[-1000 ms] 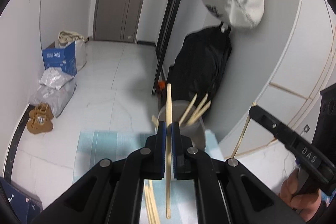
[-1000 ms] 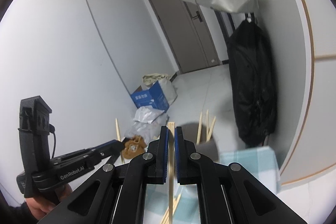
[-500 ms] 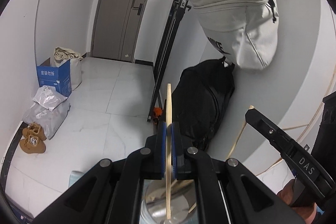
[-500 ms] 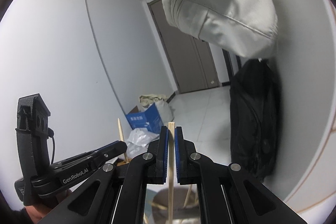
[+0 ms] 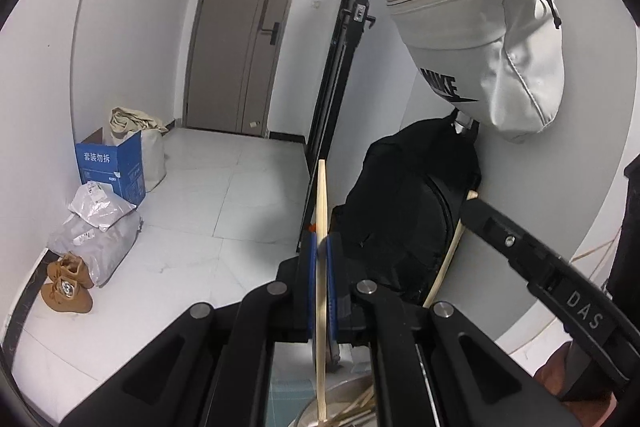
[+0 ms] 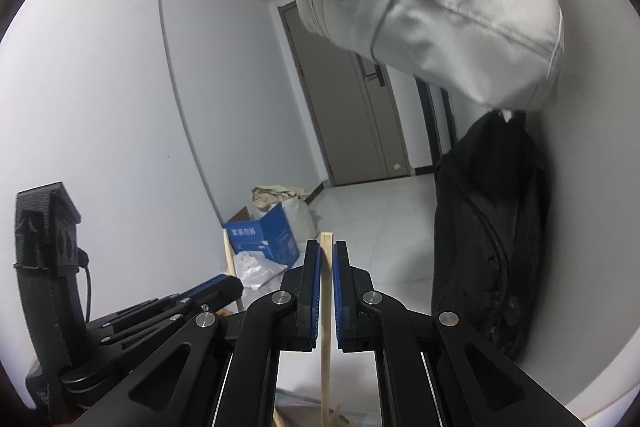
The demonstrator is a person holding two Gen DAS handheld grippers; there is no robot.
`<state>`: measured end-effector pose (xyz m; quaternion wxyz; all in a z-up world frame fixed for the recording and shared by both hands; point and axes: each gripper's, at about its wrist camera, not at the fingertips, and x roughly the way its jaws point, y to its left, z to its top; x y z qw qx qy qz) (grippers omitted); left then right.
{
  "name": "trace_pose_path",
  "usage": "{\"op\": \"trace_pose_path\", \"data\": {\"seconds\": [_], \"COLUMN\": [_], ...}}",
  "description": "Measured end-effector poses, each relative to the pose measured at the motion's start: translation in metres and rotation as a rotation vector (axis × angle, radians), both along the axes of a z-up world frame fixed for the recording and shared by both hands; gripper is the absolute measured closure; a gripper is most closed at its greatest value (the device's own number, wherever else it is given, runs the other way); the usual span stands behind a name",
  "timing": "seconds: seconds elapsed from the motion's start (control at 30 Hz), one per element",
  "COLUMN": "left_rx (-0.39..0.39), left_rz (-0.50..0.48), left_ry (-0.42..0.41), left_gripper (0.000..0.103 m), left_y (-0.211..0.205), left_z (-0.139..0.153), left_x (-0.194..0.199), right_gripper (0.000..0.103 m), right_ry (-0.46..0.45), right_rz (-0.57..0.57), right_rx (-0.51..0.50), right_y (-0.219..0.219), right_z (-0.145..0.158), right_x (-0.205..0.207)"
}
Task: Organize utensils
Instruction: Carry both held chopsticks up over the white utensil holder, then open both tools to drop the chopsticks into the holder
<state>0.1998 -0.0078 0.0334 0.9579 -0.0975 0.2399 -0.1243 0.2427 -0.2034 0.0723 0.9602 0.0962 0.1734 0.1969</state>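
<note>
In the hallway beyond both grippers, hung one pale bag (image 5: 488, 39) lettered "NIKE" on the wall, larger and nearer than a second earlier, above one black bag (image 5: 404, 211). Farther back, by the left wall beside the brown door (image 5: 248, 35), stood one blue carton (image 5: 112, 167) printed with Chinese characters, two grey parcels (image 5: 96, 227) and two tan shoes (image 5: 66, 283). Had dropped to the very bottom edge: the metal cup (image 5: 340, 407) with its loose chopsticks, in full view a second before. Clamped shut on one upright chopstick (image 5: 321, 267): left gripper (image 5: 320, 259), stick's lower end at the cup's mouth. Clamped likewise on a second chopstick (image 6: 326, 307): right gripper (image 6: 326, 275), marked "DAS" in the left view. Two chopsticks held, one apiece.
</note>
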Motion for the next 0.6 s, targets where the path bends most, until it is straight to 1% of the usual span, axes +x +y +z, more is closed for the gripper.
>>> {"op": "trace_pose_path", "data": {"seconds": [0.07, 0.17, 0.2, 0.4, 0.6], "left_rx": [-0.029, -0.036, -0.028, -0.019, -0.035], "left_rz": [-0.010, -0.025, -0.031, -0.095, -0.150], "left_ry": [0.018, 0.033, 0.019, 0.014, 0.021], "left_gripper": [0.102, 0.102, 0.102, 0.102, 0.102], "left_y": [0.002, 0.002, 0.002, -0.003, 0.000], "left_z": [-0.006, -0.014, -0.014, -0.011, -0.011], "left_x": [0.004, 0.006, 0.003, -0.002, -0.008], "right_gripper": [0.098, 0.098, 0.098, 0.098, 0.098], "right_ry": [0.009, 0.023, 0.026, 0.046, 0.059], "right_rz": [0.003, 0.012, 0.016, 0.068, 0.097], "right_rx": [0.004, -0.004, -0.008, -0.026, -0.065], "right_y": [0.000, 0.001, 0.001, 0.006, 0.010], "right_z": [-0.007, -0.017, -0.019, -0.031, -0.036], "right_x": [0.002, 0.002, 0.003, -0.007, -0.014]}}
